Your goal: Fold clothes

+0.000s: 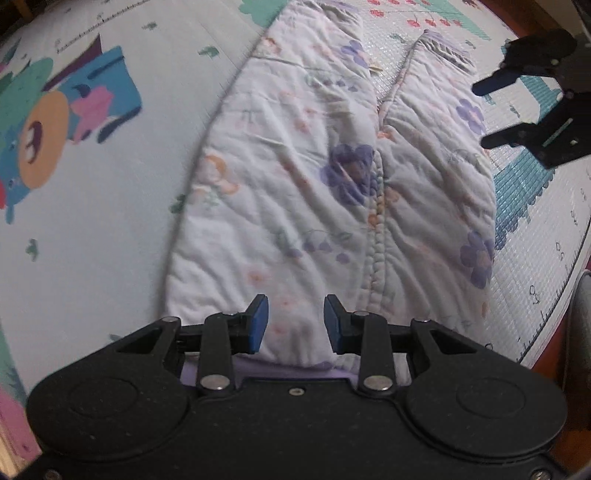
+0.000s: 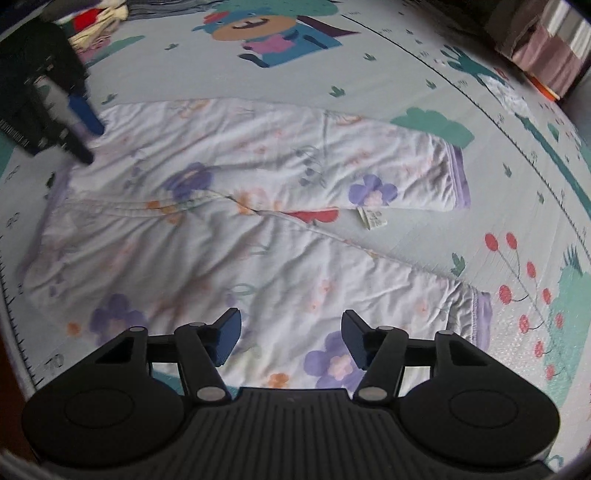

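A pair of white padded trousers with purple flowers [image 1: 295, 192] lies flat on the play mat, legs spread apart, purple cuffs at the far ends. My left gripper [image 1: 295, 325] is open, its blue pads hovering over the waistband edge. It shows in the right wrist view [image 2: 79, 133] at the waist end. My right gripper [image 2: 291, 339] is open above the near trouser leg [image 2: 229, 280], holding nothing. It shows in the left wrist view [image 1: 487, 114] at the right side of the trousers. A white care label [image 2: 373, 219] sticks out between the legs.
The colourful play mat [image 2: 406, 66] has a cartoon bear print [image 2: 266, 33] and a ruler line along its edge. A pile of clothes [image 2: 96, 22] lies at the far left. Striped bedding or furniture [image 2: 546, 55] stands at the far right.
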Action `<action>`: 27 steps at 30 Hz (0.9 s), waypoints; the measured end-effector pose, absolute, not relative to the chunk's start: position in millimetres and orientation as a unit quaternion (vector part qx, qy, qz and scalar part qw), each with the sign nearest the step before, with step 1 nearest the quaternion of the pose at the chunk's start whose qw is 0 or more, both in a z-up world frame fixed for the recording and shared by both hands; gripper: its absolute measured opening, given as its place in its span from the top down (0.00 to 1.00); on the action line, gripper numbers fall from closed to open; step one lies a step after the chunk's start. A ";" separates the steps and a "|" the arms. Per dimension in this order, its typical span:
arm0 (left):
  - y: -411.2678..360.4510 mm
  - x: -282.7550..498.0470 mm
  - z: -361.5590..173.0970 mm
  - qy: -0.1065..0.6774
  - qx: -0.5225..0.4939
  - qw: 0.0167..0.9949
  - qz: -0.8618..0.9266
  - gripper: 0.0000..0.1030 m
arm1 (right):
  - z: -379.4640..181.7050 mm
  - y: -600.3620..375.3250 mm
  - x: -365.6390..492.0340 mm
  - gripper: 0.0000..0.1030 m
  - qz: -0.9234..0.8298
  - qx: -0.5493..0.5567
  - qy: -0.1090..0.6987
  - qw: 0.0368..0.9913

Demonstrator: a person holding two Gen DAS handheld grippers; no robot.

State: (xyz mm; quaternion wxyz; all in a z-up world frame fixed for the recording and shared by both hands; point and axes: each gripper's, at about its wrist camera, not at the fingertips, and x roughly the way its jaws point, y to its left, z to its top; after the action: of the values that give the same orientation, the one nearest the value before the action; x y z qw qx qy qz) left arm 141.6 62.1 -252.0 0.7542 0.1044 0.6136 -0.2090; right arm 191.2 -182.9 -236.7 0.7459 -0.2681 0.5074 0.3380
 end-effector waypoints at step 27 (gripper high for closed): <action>118.4 203.5 -261.7 0.583 0.277 0.748 -0.154 0.66 | -269.3 -166.6 158.9 0.42 0.424 -0.142 0.581 0.680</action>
State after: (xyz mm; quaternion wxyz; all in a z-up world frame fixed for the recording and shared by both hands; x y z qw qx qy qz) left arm 203.5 118.4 -261.7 0.7480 0.2772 0.5830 -0.1542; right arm 158.9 -166.6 -269.3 0.6803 -0.1416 0.5810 0.4238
